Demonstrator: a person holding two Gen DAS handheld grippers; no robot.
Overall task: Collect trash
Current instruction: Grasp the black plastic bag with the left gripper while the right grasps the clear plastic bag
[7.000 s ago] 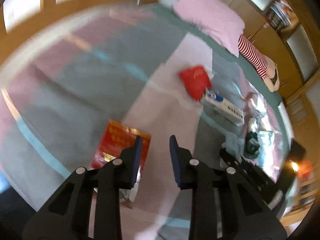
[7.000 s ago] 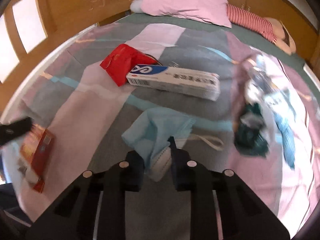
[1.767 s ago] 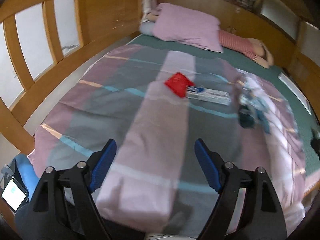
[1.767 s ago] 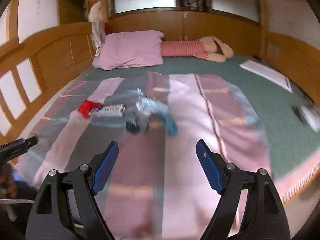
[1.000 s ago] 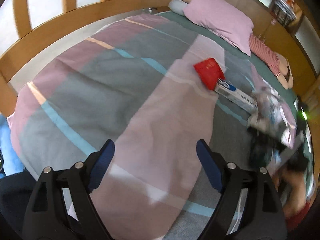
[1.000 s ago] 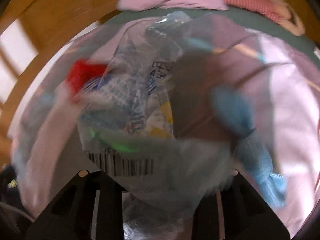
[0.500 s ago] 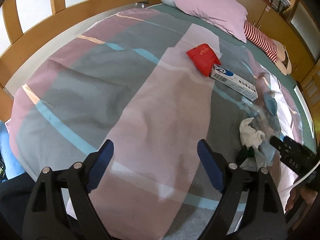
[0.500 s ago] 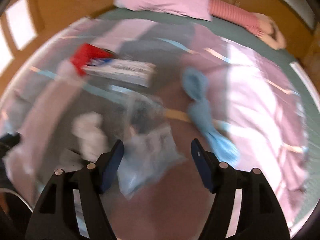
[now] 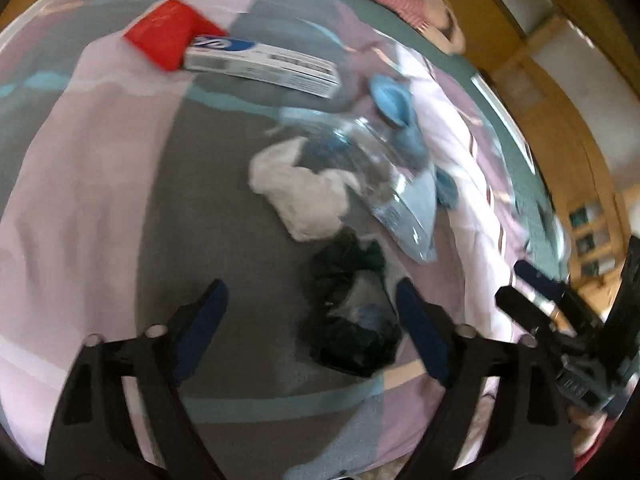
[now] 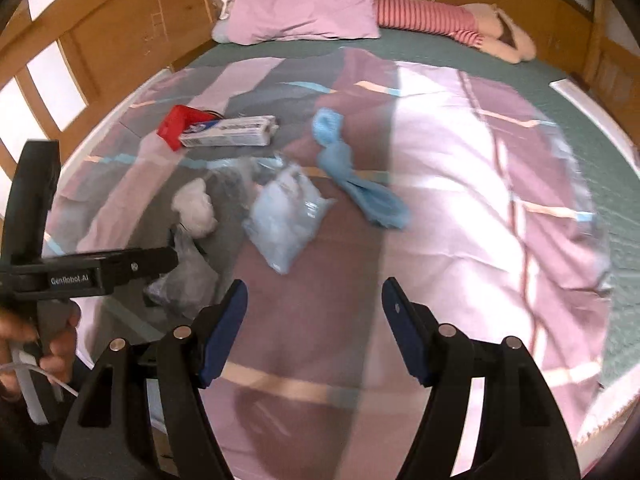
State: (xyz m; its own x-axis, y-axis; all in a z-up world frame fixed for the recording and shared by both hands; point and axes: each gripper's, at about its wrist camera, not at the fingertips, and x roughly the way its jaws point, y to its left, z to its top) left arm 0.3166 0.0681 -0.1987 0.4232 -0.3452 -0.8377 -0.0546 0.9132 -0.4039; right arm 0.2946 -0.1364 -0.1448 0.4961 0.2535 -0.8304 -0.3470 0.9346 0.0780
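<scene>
Left gripper (image 9: 308, 316) | jaws spread but narrowing, we straddle crumpled dark-green plastic bag (image 9: 352, 320) on striped bedspread (image 9: 100, 200) (pads not touching) | right gripper (image 10: 314, 328) | spread, empty, clear for pickup

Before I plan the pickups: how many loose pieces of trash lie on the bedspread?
6, maybe more hidden: red packet touching toothpaste box; blue cloth right of them; clear plastic bag mid-bed; white tissue left of it; dark bag nearest.
</scene>
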